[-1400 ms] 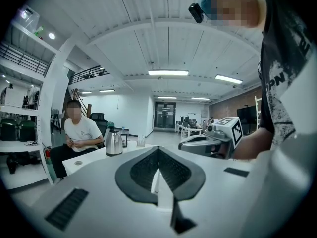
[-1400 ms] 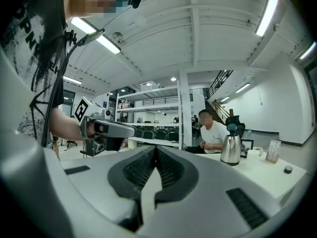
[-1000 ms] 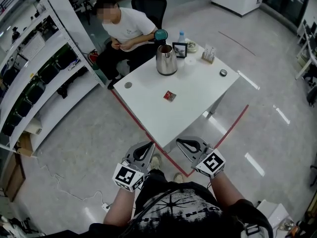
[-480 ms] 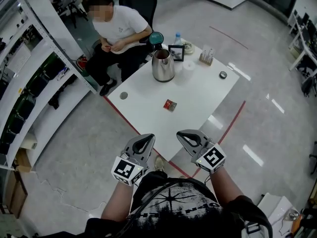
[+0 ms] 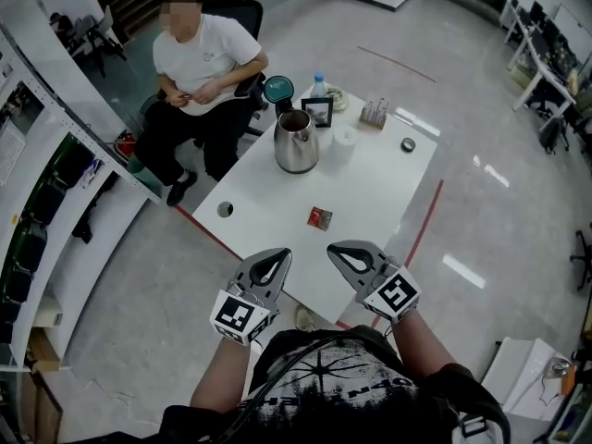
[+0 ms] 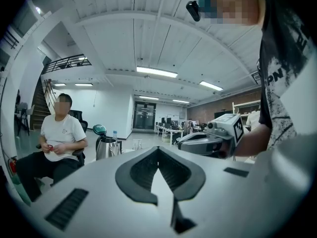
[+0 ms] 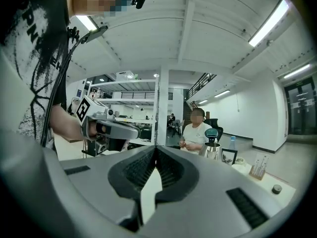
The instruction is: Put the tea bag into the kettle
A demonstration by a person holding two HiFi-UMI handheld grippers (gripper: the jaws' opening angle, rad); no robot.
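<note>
The red tea bag (image 5: 319, 217) lies flat, turned diamond-wise, long axis unclear, with the kettle (image 5: 296, 143) at its 11 o'clock. The left gripper (image 5: 276, 255) and right gripper (image 5: 335, 250) are both pressed together, empty.

Bright, even light falls from ceiling strip lamps (image 6: 157, 72). The glossy floor (image 5: 518, 248) right of the white desk (image 5: 370, 192) carries streaks of glare, and the kettle (image 5: 296, 143) on the desk has a soft sheen. Shadows are faint. Wide-angle bending curves the shelves (image 5: 55, 192) left of the desk. Both gripper views darken at their corners.
</note>
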